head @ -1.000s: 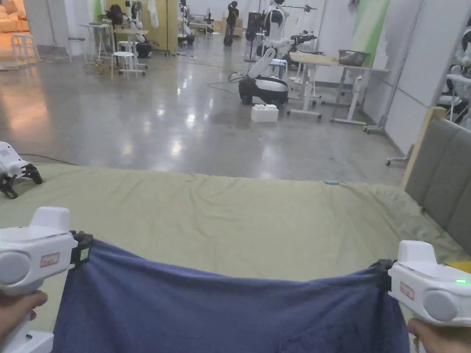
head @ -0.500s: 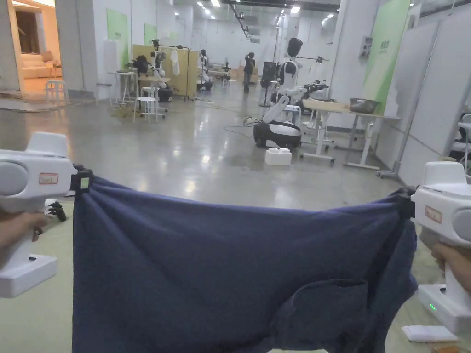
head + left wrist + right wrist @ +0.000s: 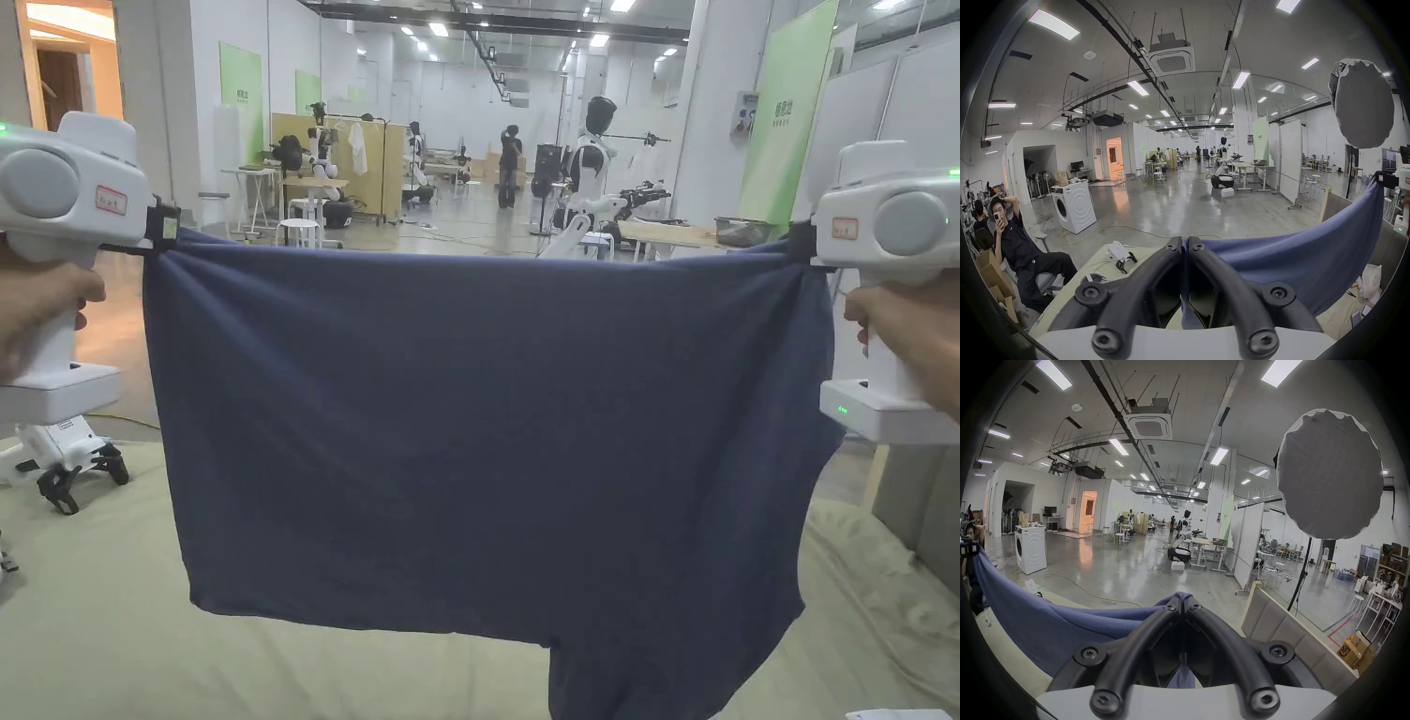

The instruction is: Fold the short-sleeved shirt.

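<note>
Left gripper: white handheld tool, black jaws pinching together on the shirt's upper left corner.
Shirt: dark navy short-sleeved cotton shirt, hanging stretched flat in the air over the olive green bedsheet.
Right gripper: jaws clamping the upper right corner.
Hidden: lower right hem is running out of frame; possibly a sleeve there.
Writing: gripper labels are showing too small to read.

Head view behind the shirt; gripper views close, forward, sharing the hall.
</note>
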Available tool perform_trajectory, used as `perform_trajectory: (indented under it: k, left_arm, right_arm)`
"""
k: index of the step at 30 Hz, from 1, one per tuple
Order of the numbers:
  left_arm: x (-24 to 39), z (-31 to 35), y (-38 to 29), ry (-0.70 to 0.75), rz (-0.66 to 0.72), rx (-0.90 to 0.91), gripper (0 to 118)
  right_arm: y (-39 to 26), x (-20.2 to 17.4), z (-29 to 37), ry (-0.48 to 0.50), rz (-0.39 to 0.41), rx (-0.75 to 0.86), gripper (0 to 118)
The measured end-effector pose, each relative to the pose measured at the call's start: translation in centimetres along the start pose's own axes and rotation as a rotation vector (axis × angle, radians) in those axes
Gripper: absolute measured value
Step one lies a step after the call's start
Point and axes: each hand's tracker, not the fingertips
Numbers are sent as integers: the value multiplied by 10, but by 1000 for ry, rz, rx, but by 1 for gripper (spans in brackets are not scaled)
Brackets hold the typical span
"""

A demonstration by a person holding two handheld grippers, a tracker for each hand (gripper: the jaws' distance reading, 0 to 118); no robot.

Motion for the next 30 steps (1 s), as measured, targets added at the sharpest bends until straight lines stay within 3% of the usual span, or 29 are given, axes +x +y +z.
perform_trajectory:
  k: [5,13,20,30]
  left_arm:
    - [7,-2,-15,11,4,-10,0]
    - [11,14,-94,-15,-6,-83,0]
    - [9,78,-163,-50,43,-113,0]
    - [-13,185,-216,-63,72,-88,0]
  right_arm:
    - [-13,-6,2,12,5,4,0]
    - [-99,-2,40,30,26,-59,0]
    - [-163,3,124,37,52,-112,0]
    - [-202,7,256,61,103,-128,0]
